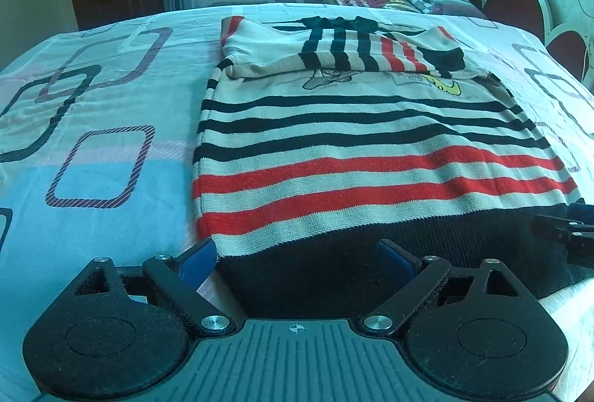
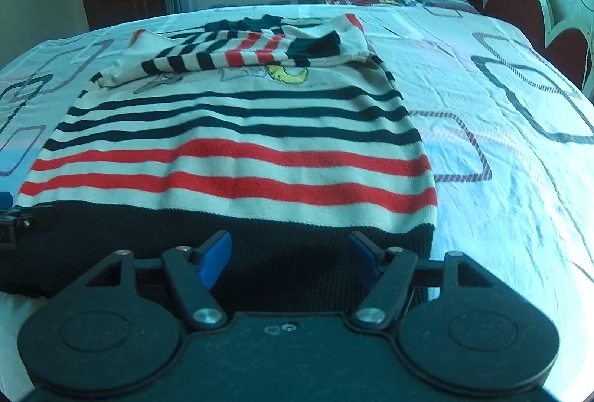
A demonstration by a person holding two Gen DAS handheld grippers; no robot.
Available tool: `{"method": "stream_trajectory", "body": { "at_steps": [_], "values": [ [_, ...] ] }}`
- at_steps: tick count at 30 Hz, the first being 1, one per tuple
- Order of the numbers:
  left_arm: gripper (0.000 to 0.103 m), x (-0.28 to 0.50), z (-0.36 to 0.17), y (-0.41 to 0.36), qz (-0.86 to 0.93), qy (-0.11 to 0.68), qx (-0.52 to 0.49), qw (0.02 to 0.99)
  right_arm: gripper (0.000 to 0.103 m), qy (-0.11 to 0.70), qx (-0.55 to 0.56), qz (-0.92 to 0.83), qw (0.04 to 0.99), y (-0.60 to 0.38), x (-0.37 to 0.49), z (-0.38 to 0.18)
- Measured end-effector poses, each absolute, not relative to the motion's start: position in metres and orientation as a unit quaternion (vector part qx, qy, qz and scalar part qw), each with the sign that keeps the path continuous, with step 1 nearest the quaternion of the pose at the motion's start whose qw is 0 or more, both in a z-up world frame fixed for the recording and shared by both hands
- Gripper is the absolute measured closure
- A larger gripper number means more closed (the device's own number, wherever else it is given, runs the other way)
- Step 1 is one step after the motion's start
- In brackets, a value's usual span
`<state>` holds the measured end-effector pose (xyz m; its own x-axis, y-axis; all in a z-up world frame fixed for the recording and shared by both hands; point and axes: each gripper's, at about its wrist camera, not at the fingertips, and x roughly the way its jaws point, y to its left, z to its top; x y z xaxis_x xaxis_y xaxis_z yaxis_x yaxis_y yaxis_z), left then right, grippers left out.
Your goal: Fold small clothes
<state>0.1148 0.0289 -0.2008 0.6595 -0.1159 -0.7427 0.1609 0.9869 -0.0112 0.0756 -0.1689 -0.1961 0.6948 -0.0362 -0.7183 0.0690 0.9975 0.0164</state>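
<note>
striped sweater (image 1: 371, 149) flat on the bed sheet (image 1: 104, 112), sleeves folded across the chest | left gripper (image 1: 297, 262) jaws wide, nothing pinched, over the black hem | right gripper (image 2: 289, 255) jaws apart too, hem below, holding nothing

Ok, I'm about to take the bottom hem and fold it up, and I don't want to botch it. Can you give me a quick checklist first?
1. Sleeves of the striped knit sweater folded in across the chest: ok.
2. Sweater body flat on the patterned bedsheet: ok.
3. Left gripper open, black hem band between its jaws, not pinched: ok.
4. Right gripper open over the hem near its right corner: ok.
5. Both grippers spaced across the hem: ok.
6. Hem's near edge free of tucks: cannot tell, hidden by the grippers.
</note>
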Motion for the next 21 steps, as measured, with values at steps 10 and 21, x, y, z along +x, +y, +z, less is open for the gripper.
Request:
{"method": "stream_trajectory", "body": {
  "at_steps": [10, 21],
  "values": [
    [0.011, 0.113, -0.214, 0.042, -0.081, 0.43, 0.0, 0.899, 0.034, 0.413, 0.014, -0.023, 0.91, -0.161, 0.077, -0.206],
    [0.011, 0.115, -0.216, 0.049, -0.11, 0.436, -0.038, 0.893, 0.027, 0.396, 0.048, -0.091, 0.913, -0.208, 0.058, -0.194]
  ]
}}
